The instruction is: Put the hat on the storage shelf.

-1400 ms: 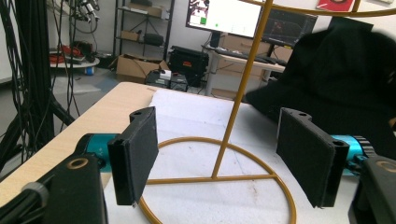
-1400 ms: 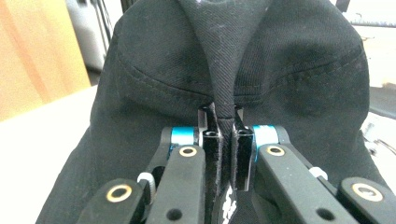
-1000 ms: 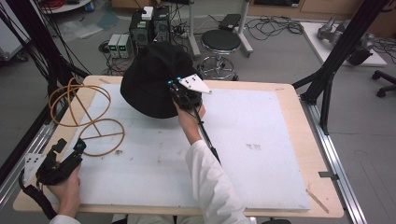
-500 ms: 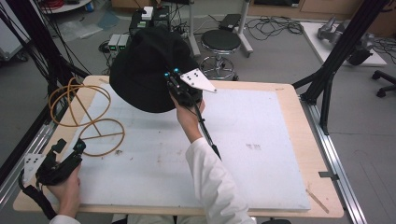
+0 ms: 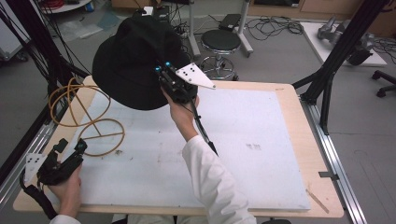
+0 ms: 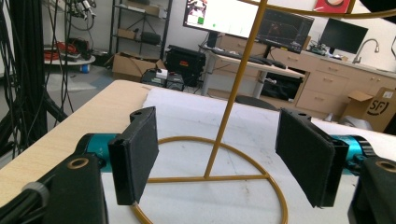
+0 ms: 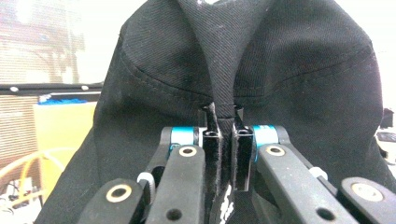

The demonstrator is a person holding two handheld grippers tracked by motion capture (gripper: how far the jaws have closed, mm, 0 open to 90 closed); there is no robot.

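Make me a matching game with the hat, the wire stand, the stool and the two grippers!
Things:
1. hat
2. wire stand
3. stool
4. left gripper
5. right gripper

States or places:
A. on the floor beyond the table
B. jaws wide apart, nothing between them
C. black, lifted above the table
D. yellow, standing on the table's left part
E. jaws shut on a fold of cloth

Pairs: 1-C, 2-D, 3-A, 4-B, 5-E

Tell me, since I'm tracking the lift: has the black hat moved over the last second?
Yes. In the high view the black hat, pinched by the right gripper, has risen and shifted left, now farther from the table and nearer the wire stand.
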